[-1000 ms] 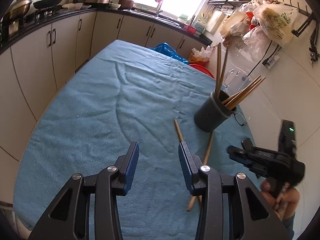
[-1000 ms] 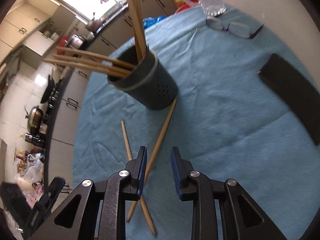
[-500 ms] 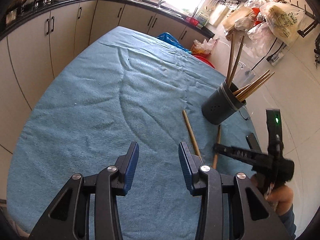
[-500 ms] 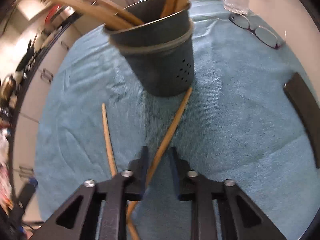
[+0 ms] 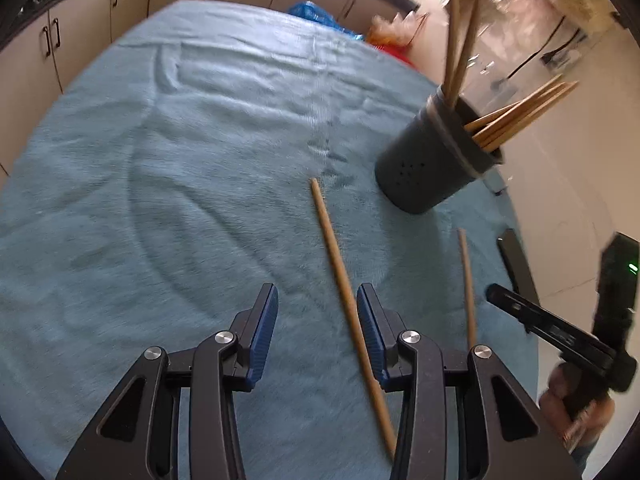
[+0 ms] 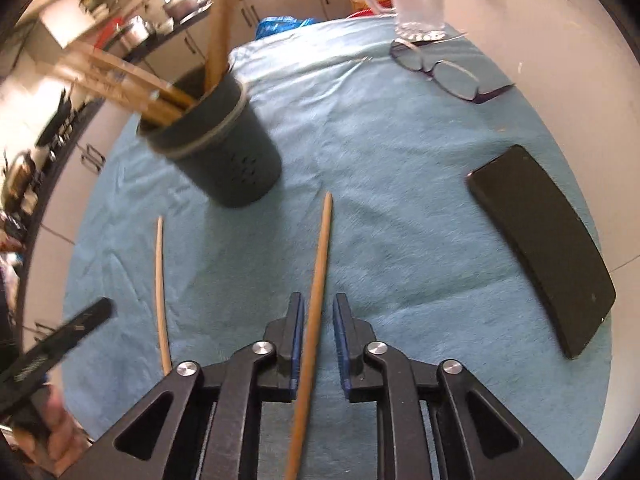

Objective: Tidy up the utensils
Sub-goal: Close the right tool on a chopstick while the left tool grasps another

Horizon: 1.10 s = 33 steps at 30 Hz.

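A dark grey utensil cup (image 5: 432,168) (image 6: 224,156) holds several wooden chopsticks and stands on the blue cloth (image 5: 180,160). Two loose chopsticks lie on the cloth. One chopstick (image 5: 344,280) (image 6: 160,288) runs between the fingers of my left gripper (image 5: 316,320), close to the right finger; the jaws are wide open. The other chopstick (image 6: 316,288) (image 5: 466,280) lies between the narrowly open fingers of my right gripper (image 6: 316,324), which do not touch it. The right gripper also shows in the left wrist view (image 5: 560,336).
A black phone (image 6: 544,240) lies on the cloth to the right. Glasses (image 6: 444,72) and a clear glass mug (image 6: 416,4) are at the far right. Kitchen cabinets (image 5: 80,28) line the left and far sides beyond the table.
Both grippers moved forward over the loose chopsticks. The right gripper now straddles its chopstick squarely; the left gripper has the other chopstick between its fingers. The two chopsticks no longer cross.
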Each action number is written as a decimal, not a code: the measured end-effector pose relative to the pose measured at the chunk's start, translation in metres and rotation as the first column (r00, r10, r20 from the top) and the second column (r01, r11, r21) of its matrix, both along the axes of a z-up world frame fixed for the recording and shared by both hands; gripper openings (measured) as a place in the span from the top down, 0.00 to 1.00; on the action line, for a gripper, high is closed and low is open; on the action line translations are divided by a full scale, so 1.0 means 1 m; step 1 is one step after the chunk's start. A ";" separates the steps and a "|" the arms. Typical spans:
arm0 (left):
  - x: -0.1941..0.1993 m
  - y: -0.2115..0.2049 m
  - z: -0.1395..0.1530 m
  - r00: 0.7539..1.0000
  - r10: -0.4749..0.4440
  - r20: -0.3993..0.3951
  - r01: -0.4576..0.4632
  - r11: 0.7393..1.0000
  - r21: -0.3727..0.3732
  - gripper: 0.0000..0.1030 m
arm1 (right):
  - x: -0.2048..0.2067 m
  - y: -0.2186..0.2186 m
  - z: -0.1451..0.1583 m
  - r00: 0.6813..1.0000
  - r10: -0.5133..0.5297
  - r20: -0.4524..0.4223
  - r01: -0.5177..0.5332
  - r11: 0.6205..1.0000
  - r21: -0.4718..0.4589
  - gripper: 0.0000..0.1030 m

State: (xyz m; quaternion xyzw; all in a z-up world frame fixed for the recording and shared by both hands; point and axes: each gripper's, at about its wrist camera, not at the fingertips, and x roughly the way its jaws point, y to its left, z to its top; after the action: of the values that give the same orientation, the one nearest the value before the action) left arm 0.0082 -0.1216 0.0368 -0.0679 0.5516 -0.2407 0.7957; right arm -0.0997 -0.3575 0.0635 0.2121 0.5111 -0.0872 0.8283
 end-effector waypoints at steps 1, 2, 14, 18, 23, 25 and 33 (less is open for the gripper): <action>0.003 -0.006 -0.002 1.000 -0.006 -0.010 0.006 1.000 0.011 0.62 | 0.002 -0.002 0.000 1.000 -0.006 0.004 0.006 1.000 0.010 0.81; 0.006 -0.011 -0.004 1.000 -0.008 -0.019 0.008 1.000 0.021 0.62 | 0.005 -0.007 0.000 1.000 -0.017 0.007 0.017 1.000 0.026 0.81; 0.015 -0.057 -0.013 0.998 -0.058 0.032 0.051 0.983 0.176 0.91 | 0.021 -0.019 -0.008 0.998 -0.059 -0.021 0.060 0.998 0.030 0.77; 0.020 -0.055 -0.015 0.998 -0.053 0.028 0.048 0.985 0.165 0.94 | 0.032 -0.014 -0.017 0.996 -0.059 -0.068 0.060 0.998 0.006 0.77; 0.011 -0.046 -0.014 0.996 -0.071 0.058 0.063 0.990 0.127 0.94 | 0.034 0.002 -0.021 0.996 -0.038 -0.079 0.034 0.998 -0.058 0.92; 0.006 -0.042 -0.009 0.994 -0.077 0.080 0.068 0.992 0.102 0.94 | 0.034 0.010 -0.021 0.997 -0.011 -0.075 0.005 0.997 -0.071 0.93; -0.006 -0.019 0.019 0.987 -0.054 0.150 0.045 0.997 0.062 0.94 | 0.030 0.018 -0.018 0.997 0.005 -0.072 -0.008 0.999 -0.043 0.86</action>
State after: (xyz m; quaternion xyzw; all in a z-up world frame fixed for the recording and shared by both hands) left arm 0.0022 -0.1409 0.0558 -0.0126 0.4980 -0.2485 0.8307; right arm -0.0694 -0.3397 0.0451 0.1892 0.5391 -0.1032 0.8142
